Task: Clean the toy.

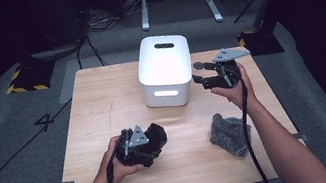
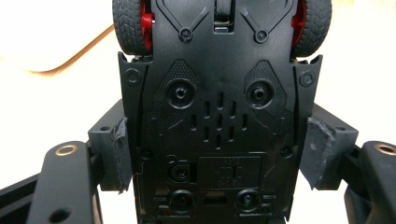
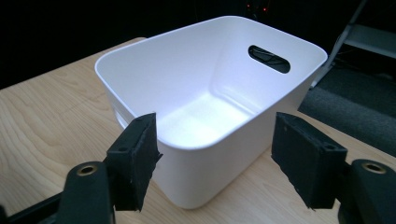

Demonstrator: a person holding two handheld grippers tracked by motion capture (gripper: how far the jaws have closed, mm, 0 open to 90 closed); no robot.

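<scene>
A black toy car was seen pinched by the left gripper, its underside turned to that gripper's camera; both taped pads were pressed against the car's 2 flanks, and 2 tyres with red hubs were shown at the upper edge of the left gripper view. In the high view the same car was held low over the wooden table, in the lower middle of the frame, well apart from the white bin at upper centre.

The right gripper was found spread with nothing between its jaws; it was raised just beside the bin's right side, and the bin's hollow was seen to hold nothing as far as the right gripper view reached. A crumpled grey cloth was left lying on the table at lower right.

Progress was judged early: 1 item was lifted but not yet binned; the cloth was untouched; the carrying across and the release were judged to remain.

The car's top and rear were cut off or turned away; the near floor of the bin was hidden behind its front wall; the cloth's exact kind could not be made out.
</scene>
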